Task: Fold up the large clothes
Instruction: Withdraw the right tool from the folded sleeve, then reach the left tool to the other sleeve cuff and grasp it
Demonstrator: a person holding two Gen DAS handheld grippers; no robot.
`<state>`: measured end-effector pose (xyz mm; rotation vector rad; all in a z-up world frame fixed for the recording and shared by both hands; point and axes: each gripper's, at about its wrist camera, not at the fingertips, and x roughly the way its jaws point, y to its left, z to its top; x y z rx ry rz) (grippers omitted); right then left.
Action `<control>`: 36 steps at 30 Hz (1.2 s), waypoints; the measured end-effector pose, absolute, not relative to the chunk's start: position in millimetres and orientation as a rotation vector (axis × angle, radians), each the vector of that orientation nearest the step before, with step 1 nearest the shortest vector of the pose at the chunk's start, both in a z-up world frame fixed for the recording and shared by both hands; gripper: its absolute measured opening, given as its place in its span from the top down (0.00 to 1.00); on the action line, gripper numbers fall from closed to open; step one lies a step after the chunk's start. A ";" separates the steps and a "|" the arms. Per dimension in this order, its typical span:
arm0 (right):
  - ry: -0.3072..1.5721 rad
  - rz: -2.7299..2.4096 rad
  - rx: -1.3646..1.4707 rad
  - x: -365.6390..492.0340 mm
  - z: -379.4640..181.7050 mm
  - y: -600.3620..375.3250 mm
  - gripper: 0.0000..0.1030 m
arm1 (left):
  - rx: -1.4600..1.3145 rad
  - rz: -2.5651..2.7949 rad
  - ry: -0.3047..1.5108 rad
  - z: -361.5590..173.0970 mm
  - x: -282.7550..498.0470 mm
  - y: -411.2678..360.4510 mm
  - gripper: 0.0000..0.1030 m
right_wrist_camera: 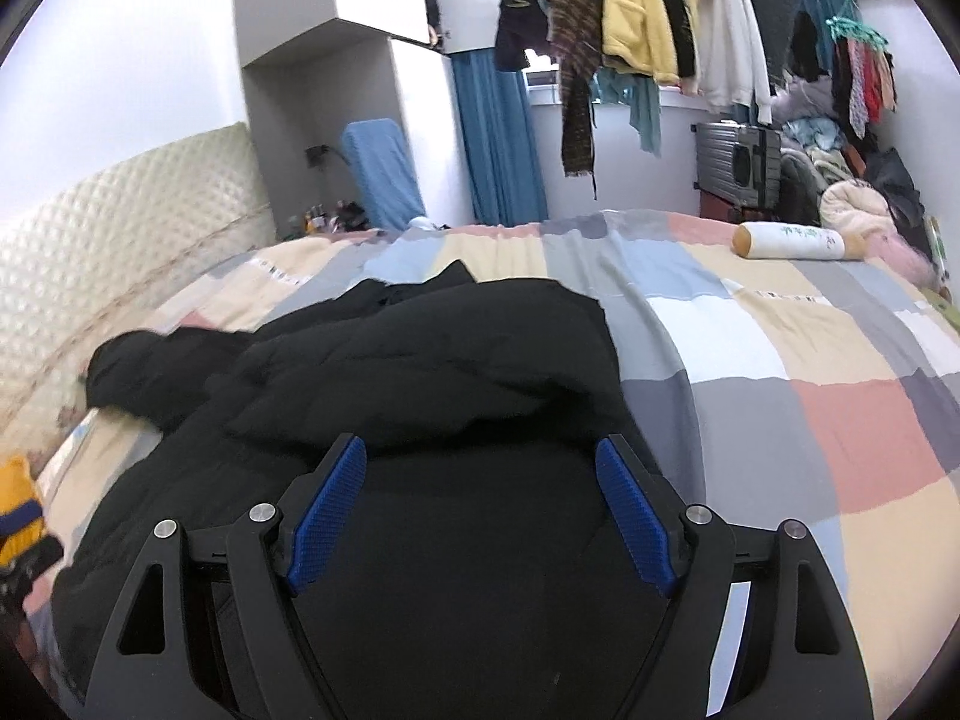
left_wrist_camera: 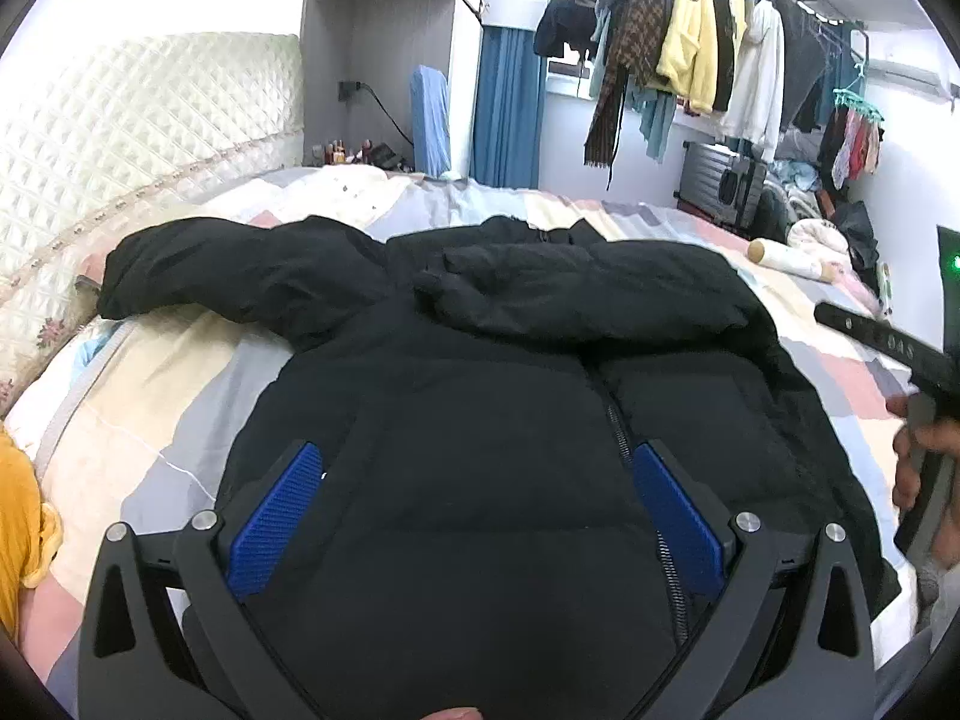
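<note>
A large black puffer jacket [left_wrist_camera: 480,372] lies front up on the bed, zipper [left_wrist_camera: 621,432] running down its middle. One sleeve [left_wrist_camera: 576,288] is folded across the chest. The other sleeve [left_wrist_camera: 234,270] stretches left toward the headboard. My left gripper [left_wrist_camera: 480,468] is open and empty, hovering over the jacket's lower front. My right gripper [right_wrist_camera: 480,468] is open and empty above the jacket [right_wrist_camera: 420,360] at its right side. The right gripper also shows in the left wrist view [left_wrist_camera: 900,354], held by a hand at the right edge.
The bed has a patchwork cover [right_wrist_camera: 780,348] and a quilted cream headboard [left_wrist_camera: 120,138]. A cylindrical bolster [right_wrist_camera: 792,240] lies at the far right. Clothes hang on a rack [left_wrist_camera: 690,42] behind. A yellow garment [left_wrist_camera: 24,516] lies at the left edge.
</note>
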<state>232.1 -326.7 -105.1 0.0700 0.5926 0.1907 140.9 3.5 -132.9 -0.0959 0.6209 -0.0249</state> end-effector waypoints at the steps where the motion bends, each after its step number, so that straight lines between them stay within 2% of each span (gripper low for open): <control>1: 0.590 0.197 0.066 224.0 -102.4 -322.5 0.24 | -0.098 -0.029 0.616 -130.7 137.7 3.1 0.00; 12: 0.536 0.291 0.012 155.2 -91.4 -281.3 0.24 | -0.095 -0.033 0.587 -121.5 115.4 2.2 0.00; 22: 0.544 0.288 0.051 102.7 -96.7 -282.1 0.23 | -0.107 -0.052 0.605 -125.8 106.1 1.5 0.00; 28: 0.539 0.279 0.078 76.9 -99.0 -283.8 0.14 | -0.097 -0.070 0.614 -128.8 103.7 -4.2 0.00; 30: 0.515 0.265 0.058 77.4 -95.3 -282.0 0.04 | -0.095 -0.070 0.621 -130.4 105.1 -5.1 0.00; 32: 0.505 0.270 0.058 80.0 -94.0 -281.2 0.00 | -0.096 -0.065 0.630 -131.9 108.0 -4.2 0.00; 36: 0.519 0.278 0.056 82.0 -98.0 -279.7 0.00 | -0.114 -0.054 0.643 -133.6 111.8 2.6 0.00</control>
